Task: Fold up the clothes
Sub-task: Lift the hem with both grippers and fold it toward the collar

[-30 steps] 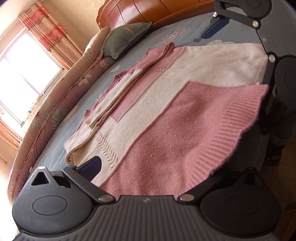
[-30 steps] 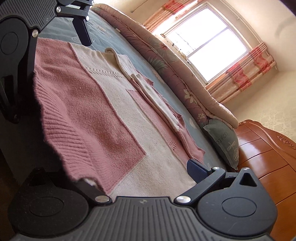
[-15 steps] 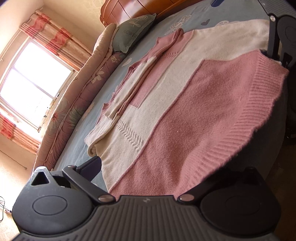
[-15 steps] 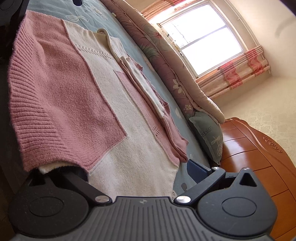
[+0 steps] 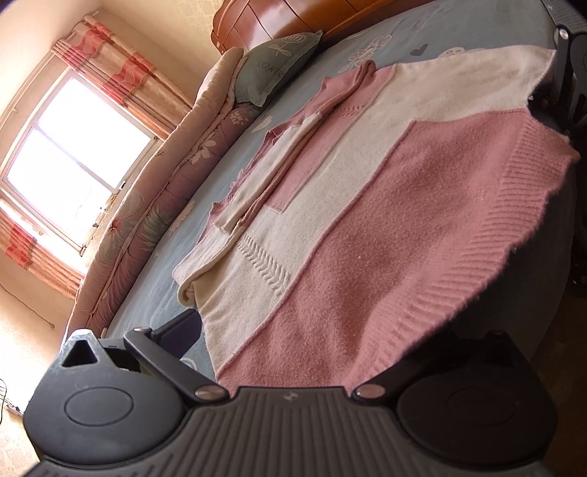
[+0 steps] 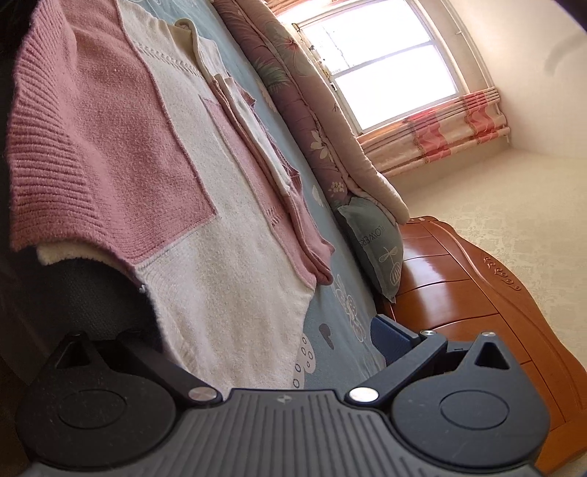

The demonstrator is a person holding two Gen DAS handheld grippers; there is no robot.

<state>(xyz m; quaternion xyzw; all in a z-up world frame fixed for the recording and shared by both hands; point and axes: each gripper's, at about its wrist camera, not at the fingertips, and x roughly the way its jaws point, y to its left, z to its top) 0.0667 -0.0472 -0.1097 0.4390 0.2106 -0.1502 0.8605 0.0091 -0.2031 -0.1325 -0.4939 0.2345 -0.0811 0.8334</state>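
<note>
Sweater point(image 5: 385, 220), pink-and-cream knit: soft, light, floppy, likely to sag wherever unsupported. Left claw point(image 5: 323, 341) spread wide at one lower corner, one finger hidden beneath ribbed hem point(image 5: 513, 238), other beside it over bed point(image 5: 154, 293). Right claw point(image 6: 264, 337) likewise wide at opposite corner, no pinch visible. Best hold: thick hem corners, both layers together. Both claws low, aimed across bed. Sleeves folded inward at far side, hem overhanging bed edge.

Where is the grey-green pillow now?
The pillow lies at the bed's head, against the wooden headboard, beside the rolled quilt, beyond the sweater.
</note>
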